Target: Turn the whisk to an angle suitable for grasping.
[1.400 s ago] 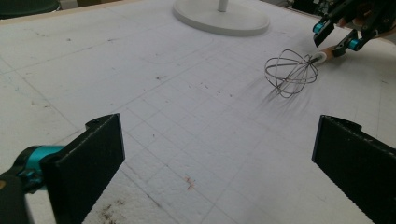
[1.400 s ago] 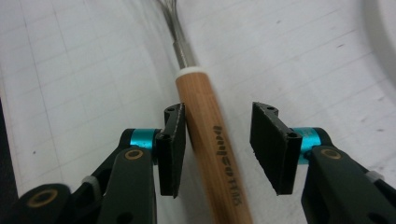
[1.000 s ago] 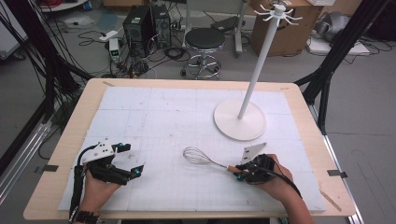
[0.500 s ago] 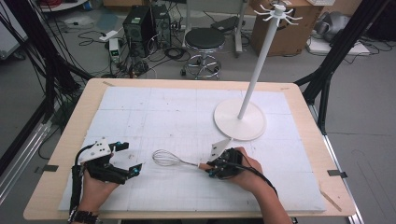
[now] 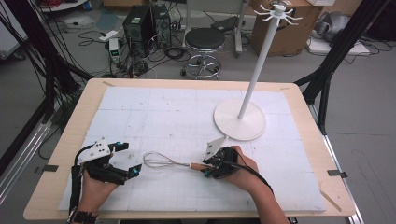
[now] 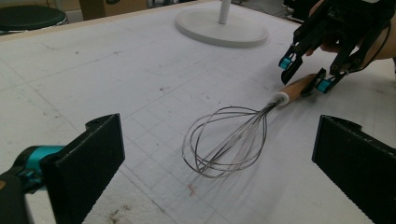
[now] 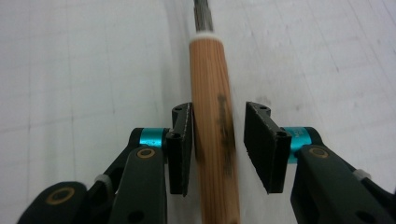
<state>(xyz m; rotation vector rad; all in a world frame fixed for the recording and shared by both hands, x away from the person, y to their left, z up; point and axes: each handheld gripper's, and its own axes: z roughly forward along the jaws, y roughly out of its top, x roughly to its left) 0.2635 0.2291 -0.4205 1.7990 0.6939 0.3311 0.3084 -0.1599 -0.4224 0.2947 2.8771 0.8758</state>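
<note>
Close-up, right gripper [image 7: 215, 135] fingers [image 7: 261, 144] straddle whisk [image 7: 215, 135] handle, loosened.

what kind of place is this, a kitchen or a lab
Most likely a lab or recording workshop, not a kitchen: a computer tower amid tangled floor cables, black frame struts round the table, and a cardboard box behind.

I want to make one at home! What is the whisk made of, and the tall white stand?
The whisk has thin, shiny grey loops, probably steel wire. Its handle looks like pale wood: you can see the grain lines, with a smooth matte finish. The white stand is smooth and evenly white; it could be painted metal or plastic, the look alone doesn't tell.
</note>
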